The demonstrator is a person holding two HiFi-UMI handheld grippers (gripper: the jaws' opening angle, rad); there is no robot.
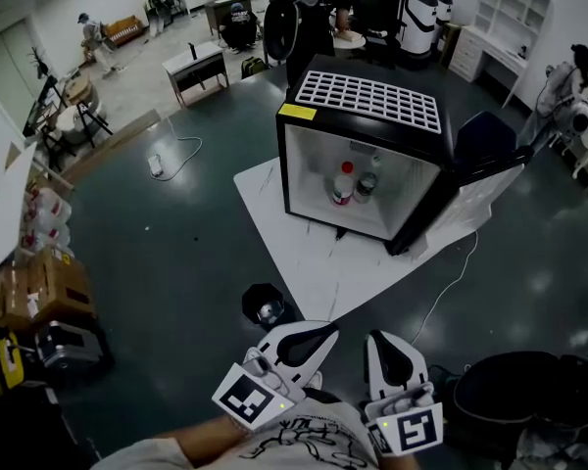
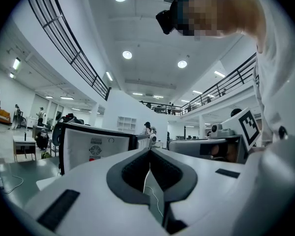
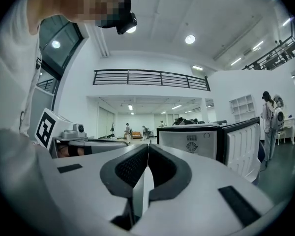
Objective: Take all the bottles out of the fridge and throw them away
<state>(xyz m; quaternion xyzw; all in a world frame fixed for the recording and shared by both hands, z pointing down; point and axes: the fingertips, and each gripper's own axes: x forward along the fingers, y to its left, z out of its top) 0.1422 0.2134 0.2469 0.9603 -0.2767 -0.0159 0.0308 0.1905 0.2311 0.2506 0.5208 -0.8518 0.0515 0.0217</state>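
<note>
A black mini fridge (image 1: 299, 150) stands on a white sheet with its door (image 1: 485, 145) swung open to the right. Inside on its floor are a bottle with a red cap (image 1: 343, 183) and a darker bottle (image 1: 366, 186) beside it. My left gripper (image 1: 325, 334) and right gripper (image 1: 383, 340) are held level close to my body, well short of the fridge, both shut with nothing between the pads. The fridge's front (image 2: 95, 149) shows beyond the left gripper (image 2: 149, 152). Past the right gripper (image 3: 147, 148), the fridge (image 3: 189, 141) and its door (image 3: 242, 144) show too.
A black bag-lined bin (image 1: 514, 395) sits on the floor at the lower right. A small black object (image 1: 266, 306) lies just ahead of my left gripper. A white cable (image 1: 451, 287) runs from the fridge. Boxes (image 1: 39, 287) and gear line the left side; people stand farther off.
</note>
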